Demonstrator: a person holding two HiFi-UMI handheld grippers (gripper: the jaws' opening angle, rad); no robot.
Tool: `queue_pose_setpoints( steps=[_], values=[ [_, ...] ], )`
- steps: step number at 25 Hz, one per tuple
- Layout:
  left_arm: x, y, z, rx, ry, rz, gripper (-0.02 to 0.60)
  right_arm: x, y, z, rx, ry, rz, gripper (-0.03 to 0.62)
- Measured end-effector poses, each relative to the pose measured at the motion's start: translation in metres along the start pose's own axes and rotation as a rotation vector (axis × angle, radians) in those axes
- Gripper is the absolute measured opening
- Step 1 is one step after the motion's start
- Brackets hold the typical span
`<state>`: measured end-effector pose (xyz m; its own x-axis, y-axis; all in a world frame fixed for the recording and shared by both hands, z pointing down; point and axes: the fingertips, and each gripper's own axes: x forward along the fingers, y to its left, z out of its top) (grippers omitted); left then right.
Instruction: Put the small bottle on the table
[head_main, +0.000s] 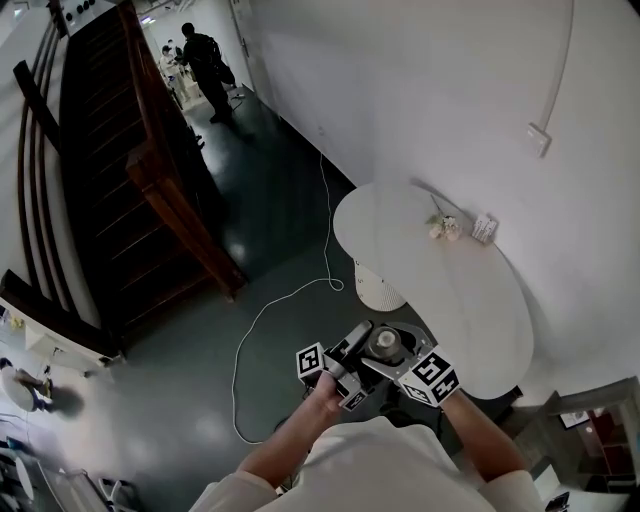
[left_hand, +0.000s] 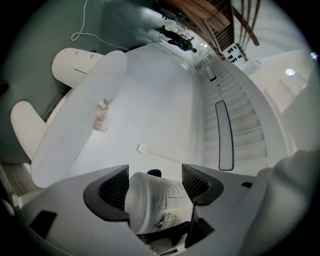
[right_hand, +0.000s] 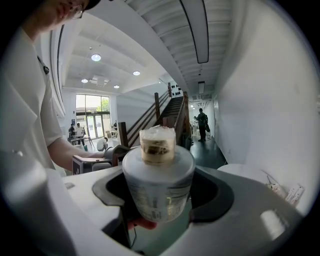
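Note:
A small white bottle (head_main: 385, 345) with a printed label is held in front of my body, between my two grippers, off the near end of the white oval table (head_main: 470, 300). The left gripper (left_hand: 156, 185) is shut on the bottle (left_hand: 150, 202), which lies tilted between its ribbed pads. In the right gripper view the bottle (right_hand: 158, 182) stands upright, neck (right_hand: 157, 145) up, and the right gripper (right_hand: 159, 200) is shut round its body. The left gripper (right_hand: 100, 159) shows just behind it.
On the table's far side by the wall are a small flower ornament (head_main: 442, 228) and a white box (head_main: 485, 228). A white stool (head_main: 378, 288) stands under the table. A white cable (head_main: 285, 300) loops on the dark floor. A wooden staircase (head_main: 130, 180) rises left; a person (head_main: 205, 60) stands far off.

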<state>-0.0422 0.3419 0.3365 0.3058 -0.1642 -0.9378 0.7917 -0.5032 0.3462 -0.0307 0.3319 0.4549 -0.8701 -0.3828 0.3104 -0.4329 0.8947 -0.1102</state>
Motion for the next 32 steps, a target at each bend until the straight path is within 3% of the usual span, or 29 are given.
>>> queue_pose_setpoints(
  steps=[19, 32],
  values=[
    [0.021, 0.113, 0.102, 0.130, -0.068, 0.047, 0.321, 0.028, -0.146, 0.008, -0.012, 0.027, 0.149, 0.347],
    [0.021, 0.179, 0.141, 0.112, -0.097, 0.081, 0.321, 0.031, -0.216, -0.004, 0.014, 0.054, 0.157, 0.347]
  ],
)
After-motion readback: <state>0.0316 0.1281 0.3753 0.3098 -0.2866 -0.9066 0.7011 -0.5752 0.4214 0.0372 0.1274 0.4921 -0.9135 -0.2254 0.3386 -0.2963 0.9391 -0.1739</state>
